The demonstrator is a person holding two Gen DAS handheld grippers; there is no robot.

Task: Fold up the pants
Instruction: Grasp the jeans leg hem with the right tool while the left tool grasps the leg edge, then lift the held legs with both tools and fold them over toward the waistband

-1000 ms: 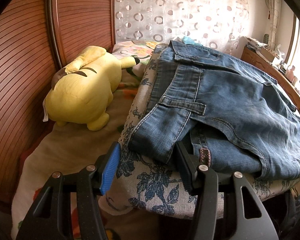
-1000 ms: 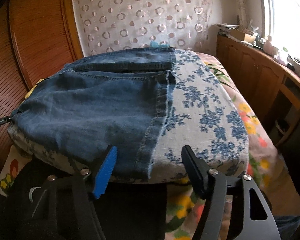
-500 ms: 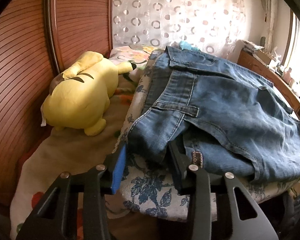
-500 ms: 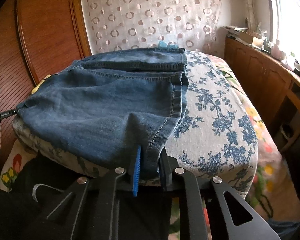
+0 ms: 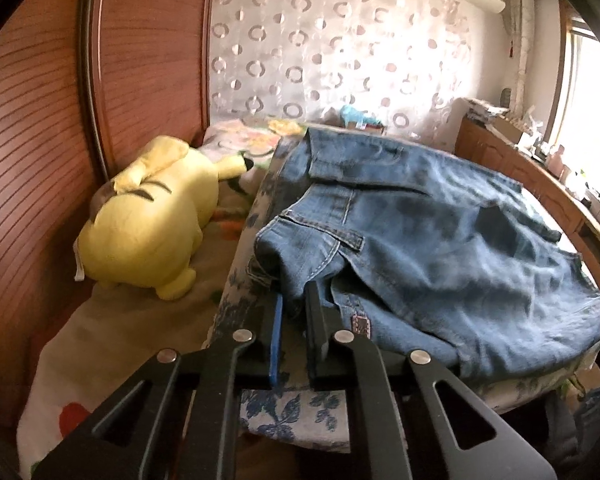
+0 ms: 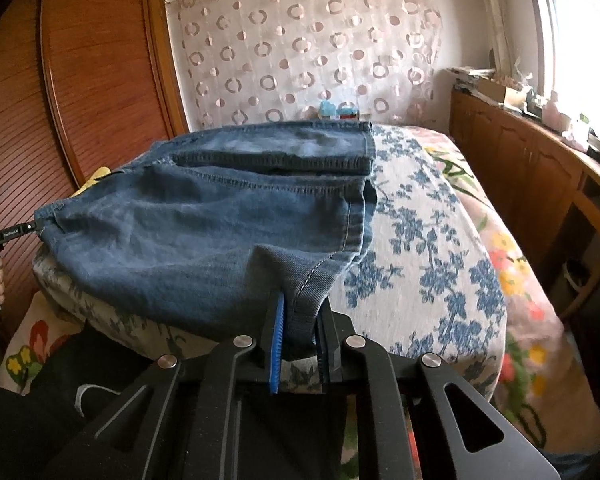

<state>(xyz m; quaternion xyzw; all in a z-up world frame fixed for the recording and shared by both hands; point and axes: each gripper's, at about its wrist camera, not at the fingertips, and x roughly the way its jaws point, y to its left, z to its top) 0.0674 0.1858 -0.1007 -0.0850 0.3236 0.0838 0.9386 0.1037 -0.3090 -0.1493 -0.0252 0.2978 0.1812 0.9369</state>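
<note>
Blue denim pants [image 5: 420, 236] lie folded on a blue-flowered cushion [image 5: 292, 416] on the bed. My left gripper [image 5: 296, 300] is shut on the near waistband corner of the pants and lifts it a little. My right gripper [image 6: 300, 312] is shut on the near hem edge of the pants [image 6: 204, 236] and raises it off the cushion [image 6: 420, 264]. The left gripper also shows at the far left of the right wrist view [image 6: 40, 224], pinching the other corner.
A yellow plush toy [image 5: 148, 220] lies left of the cushion by the wooden wall [image 5: 28, 128]. A wooden cabinet [image 6: 540, 184] with clutter runs along the right under the window. A patterned curtain [image 6: 308, 52] hangs behind. The floral bedsheet [image 6: 516, 280] shows at the right.
Both grippers went from wide open to shut on the pants' near edges. Both pinched edges have risen slightly off the cushion.
</note>
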